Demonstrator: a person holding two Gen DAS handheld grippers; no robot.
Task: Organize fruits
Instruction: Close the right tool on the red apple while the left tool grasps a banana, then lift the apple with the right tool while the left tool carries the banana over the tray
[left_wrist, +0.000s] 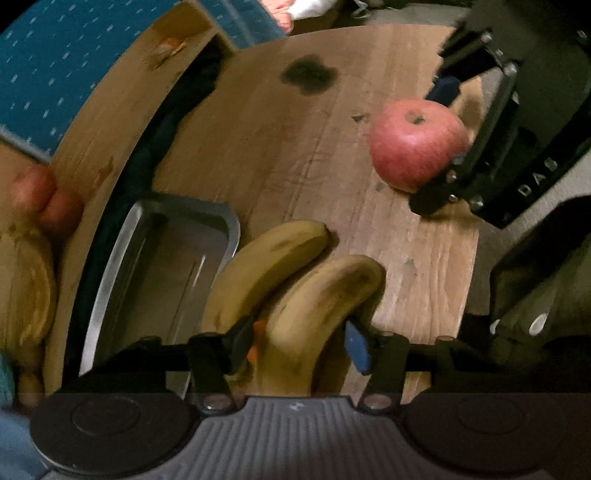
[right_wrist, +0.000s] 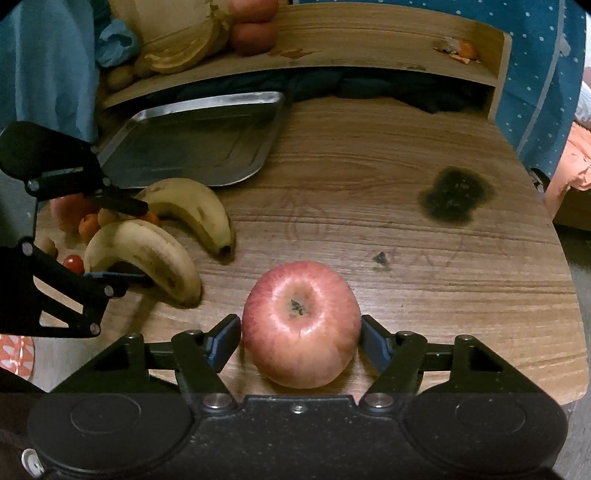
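1. Red apple (right_wrist: 301, 325) sits on the wooden table (right_wrist: 406, 166), the right gripper (right_wrist: 301, 341) clasping its sides.
2. Left gripper (left_wrist: 299, 341) straddles one banana (left_wrist: 317, 314); whether it grips, I cannot tell.
3. Steel tray (right_wrist: 192, 144) lies near the bananas.

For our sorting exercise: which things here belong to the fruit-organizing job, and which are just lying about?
Job: red round apple; two yellow bananas; shiny metal tray.

Lying about: orange peel scraps on the wooden shelf; dark stain on the wooden table.

red apple (right_wrist: 301, 325), brown-flecked yellow bananas (right_wrist: 147, 254), seemingly silver tray (right_wrist: 192, 144)
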